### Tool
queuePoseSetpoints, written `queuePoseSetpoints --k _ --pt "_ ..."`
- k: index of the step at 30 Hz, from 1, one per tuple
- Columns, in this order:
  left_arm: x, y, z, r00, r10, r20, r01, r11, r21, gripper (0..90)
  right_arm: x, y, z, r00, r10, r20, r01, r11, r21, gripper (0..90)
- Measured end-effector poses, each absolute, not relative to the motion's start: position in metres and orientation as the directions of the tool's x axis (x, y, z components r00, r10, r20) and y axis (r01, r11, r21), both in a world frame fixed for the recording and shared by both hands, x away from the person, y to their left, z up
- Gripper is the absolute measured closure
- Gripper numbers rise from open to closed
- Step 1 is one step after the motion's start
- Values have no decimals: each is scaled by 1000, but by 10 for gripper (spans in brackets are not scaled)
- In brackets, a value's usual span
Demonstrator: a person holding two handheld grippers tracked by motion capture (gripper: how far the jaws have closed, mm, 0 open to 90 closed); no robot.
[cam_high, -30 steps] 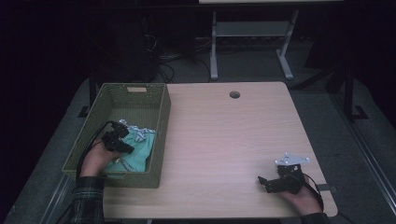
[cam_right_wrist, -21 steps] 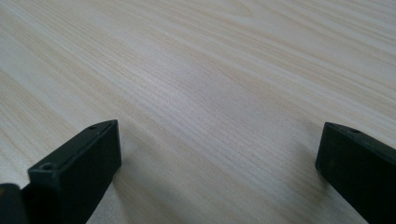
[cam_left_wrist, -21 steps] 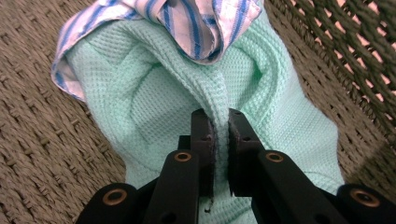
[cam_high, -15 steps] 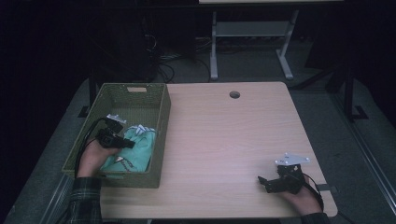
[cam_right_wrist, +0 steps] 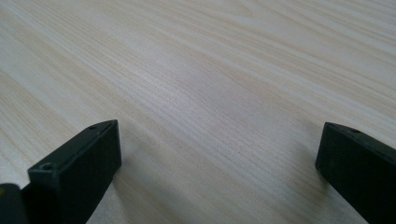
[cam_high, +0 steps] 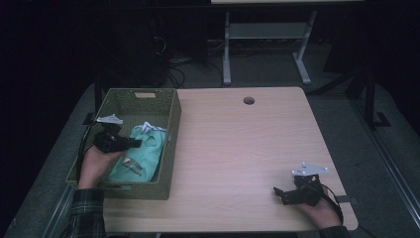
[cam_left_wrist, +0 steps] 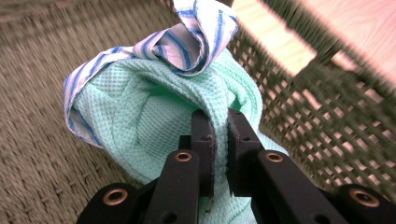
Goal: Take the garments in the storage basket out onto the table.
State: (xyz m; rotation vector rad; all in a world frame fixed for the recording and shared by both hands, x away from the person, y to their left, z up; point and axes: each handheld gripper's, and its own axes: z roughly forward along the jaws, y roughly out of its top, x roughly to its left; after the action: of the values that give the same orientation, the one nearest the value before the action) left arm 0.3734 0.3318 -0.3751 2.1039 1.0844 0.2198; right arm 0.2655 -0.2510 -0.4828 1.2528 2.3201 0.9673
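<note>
A mint green waffle cloth (cam_high: 146, 151) lies in the woven green basket (cam_high: 171, 144) at the table's left. A fold of this green cloth (cam_left_wrist: 140, 116) is pinched between the jaws of my left gripper (cam_left_wrist: 220, 116), which is shut on it. A white cloth with blue stripes (cam_left_wrist: 196, 42) is wrapped over the top of the green one. In the high view the left gripper (cam_high: 136, 144) hangs over the basket, held by a hand. My right gripper (cam_high: 278, 193) rests near the table's front right corner. Its jaws (cam_right_wrist: 219, 140) stand wide open over bare wood.
The basket's woven wall (cam_left_wrist: 317, 107) rises close to the right of the held cloth. The light wooden table (cam_high: 237, 148) has a cable hole (cam_high: 248, 100) at the back. A metal stand (cam_high: 267, 44) and cables sit on the floor behind.
My left gripper has risen and drifted slightly left inside the basket, drawing the green cloth up with it. The right gripper has stayed put.
</note>
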Motion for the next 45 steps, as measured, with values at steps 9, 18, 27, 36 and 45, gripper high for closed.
queuePoseSetpoints --k 9,18,27,36,45 --pt "368 334 -361 635 746 -201 597 -310 740 825 266 -251 -483 -559 829 29 604 383 699 0" --pt "365 336 -353 636 742 -212 579 -277 766 826 265 -251 -483 -557 830 29 606 382 698 0" --pt "361 335 -340 632 746 -208 558 -252 790 826 265 -251 -483 -557 830 31 607 381 698 0" --pt "357 334 -325 628 752 -203 538 -231 810 827 265 -251 -483 -557 830 31 607 380 698 0" --pt "353 332 -310 628 750 -208 523 -208 826 827 265 -251 -483 -557 830 31 607 381 698 0"
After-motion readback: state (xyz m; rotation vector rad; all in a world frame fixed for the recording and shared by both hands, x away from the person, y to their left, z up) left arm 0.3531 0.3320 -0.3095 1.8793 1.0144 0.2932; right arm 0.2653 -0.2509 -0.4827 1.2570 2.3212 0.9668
